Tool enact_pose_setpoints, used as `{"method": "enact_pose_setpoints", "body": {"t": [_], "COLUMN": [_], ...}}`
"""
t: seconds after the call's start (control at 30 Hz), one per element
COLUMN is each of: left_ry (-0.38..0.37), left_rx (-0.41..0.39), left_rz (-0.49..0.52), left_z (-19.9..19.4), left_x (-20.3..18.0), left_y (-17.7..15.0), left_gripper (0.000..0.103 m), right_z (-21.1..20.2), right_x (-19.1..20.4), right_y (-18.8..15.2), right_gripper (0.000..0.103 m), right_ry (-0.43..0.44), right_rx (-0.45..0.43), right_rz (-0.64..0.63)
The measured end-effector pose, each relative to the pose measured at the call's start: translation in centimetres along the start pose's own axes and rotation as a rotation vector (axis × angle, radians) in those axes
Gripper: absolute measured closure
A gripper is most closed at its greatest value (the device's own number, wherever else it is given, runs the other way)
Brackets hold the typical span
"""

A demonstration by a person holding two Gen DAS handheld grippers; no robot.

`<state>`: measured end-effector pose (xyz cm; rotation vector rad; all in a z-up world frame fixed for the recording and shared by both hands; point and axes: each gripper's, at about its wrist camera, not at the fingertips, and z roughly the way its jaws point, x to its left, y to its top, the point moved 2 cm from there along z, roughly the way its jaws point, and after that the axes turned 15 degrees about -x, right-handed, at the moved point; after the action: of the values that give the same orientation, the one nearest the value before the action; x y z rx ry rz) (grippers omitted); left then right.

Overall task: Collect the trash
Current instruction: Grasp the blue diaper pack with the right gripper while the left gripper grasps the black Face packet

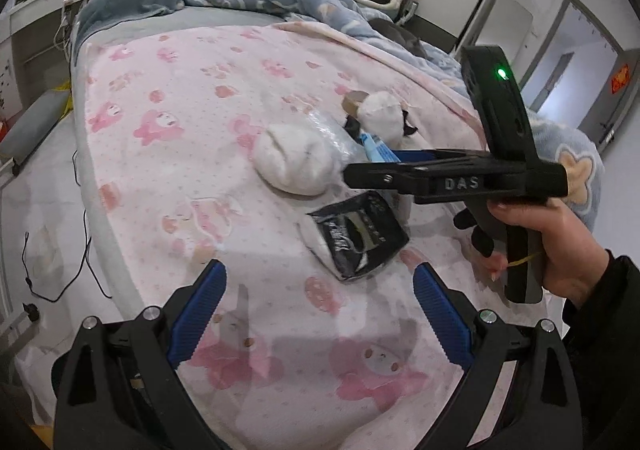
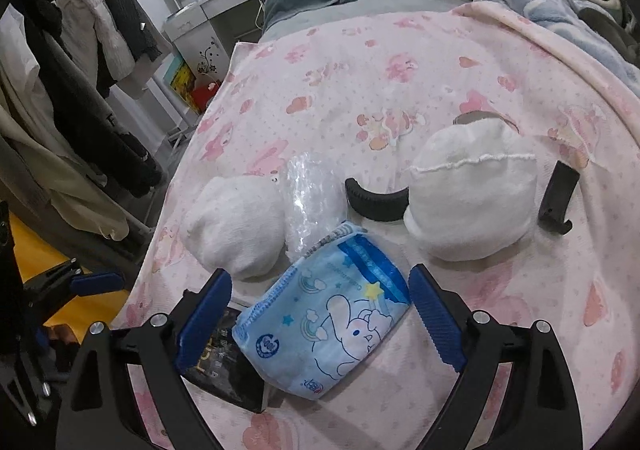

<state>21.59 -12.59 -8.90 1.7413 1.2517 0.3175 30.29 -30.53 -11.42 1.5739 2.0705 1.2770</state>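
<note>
Right gripper (image 2: pixel 320 324) jaws spread wide, blue cartoon packet (image 2: pixel 328 326) between them untouched, left gripper (image 1: pixel 320 290) jaws released, empty, near black wrapper (image 1: pixel 358 236)

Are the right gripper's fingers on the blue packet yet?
Apart: the right wrist view shows the blue packet between open fingers, with blanket visible either side.

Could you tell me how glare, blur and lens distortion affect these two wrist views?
Left wrist: fisheye bows the bed, black packet slightly soft, dark corners. Right wrist: blue packet sharp between the open right gripper, glare on clear plastic wrap.
</note>
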Motion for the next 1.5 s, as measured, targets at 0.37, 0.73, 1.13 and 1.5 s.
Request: {"method": "enact_pose_setpoints", "body": {"t": [0.37, 0.73, 1.13, 1.5], "left_ry": [-0.026, -0.020, 0.108, 0.148], "left_rx": [0.019, 0.054, 0.047, 0.024], "left_rz": [0.012, 0.039, -0.006, 0.039], "left_z": [1.7, 4.2, 6.3, 7.9], "left_x": [-2.3, -4.6, -4.2, -5.7], "left_y": [-0.2, -1.2, -1.0, -0.8], "left_gripper": [0.007, 0.007, 0.007, 0.007], "right_z": [-1.8, -5.9, -9.4, -11.4], "right_x": [-1.2, -3.0, -3.8, -4.6], "right_y": [-0.2, 0.4, -0.2, -1.2], "right_gripper": [0.038, 0.038, 0.038, 0.038], "right_ry": [0.021, 0.014, 0.022, 0.019], "right_rx": [-0.035, -0.137, -0.186, -0.202], "right_rz": [0.022, 0.065, 0.075, 0.079]}}
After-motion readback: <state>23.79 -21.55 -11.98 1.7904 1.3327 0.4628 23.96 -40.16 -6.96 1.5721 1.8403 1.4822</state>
